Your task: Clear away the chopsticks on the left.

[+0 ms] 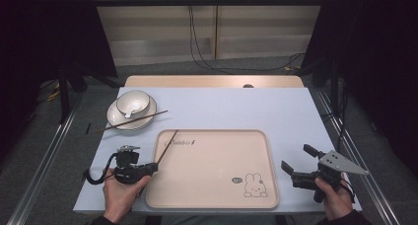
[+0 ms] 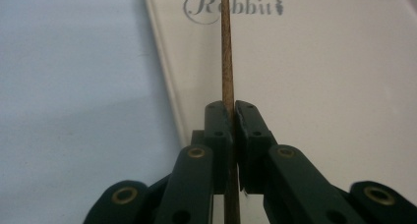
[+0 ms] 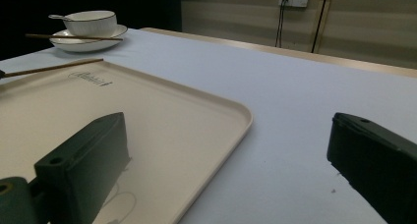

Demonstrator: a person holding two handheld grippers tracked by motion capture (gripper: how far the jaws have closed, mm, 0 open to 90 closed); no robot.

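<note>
Worktop (image 1: 276, 111), white-covered. Tray (image 1: 217, 185), cream, at centre. Plate (image 1: 114, 117) with bowl (image 1: 133, 102) at 10 o'clock; second chopstick (image 1: 132, 121) laid across. Right gripper (image 1: 296, 162) at 4 o'clock, fingers spread, empty. Left gripper (image 1: 154, 168) at 8 o'clock, fingers pinching chopstick (image 2: 226, 52) over tray's left edge: likely light, stiff, slippery; best gripped mid-shaft. Bowl contents unclear.

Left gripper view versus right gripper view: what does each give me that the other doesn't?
Left gripper view alone: the left tongs shut on a chopstick that runs forward over the tray's left rim.

Right gripper view alone: the right tongs wide open with nothing between them, plus the bowl on its plate with the second chopstick laid across.

Both: the tray with its printed word, and the held chopstick.
</note>
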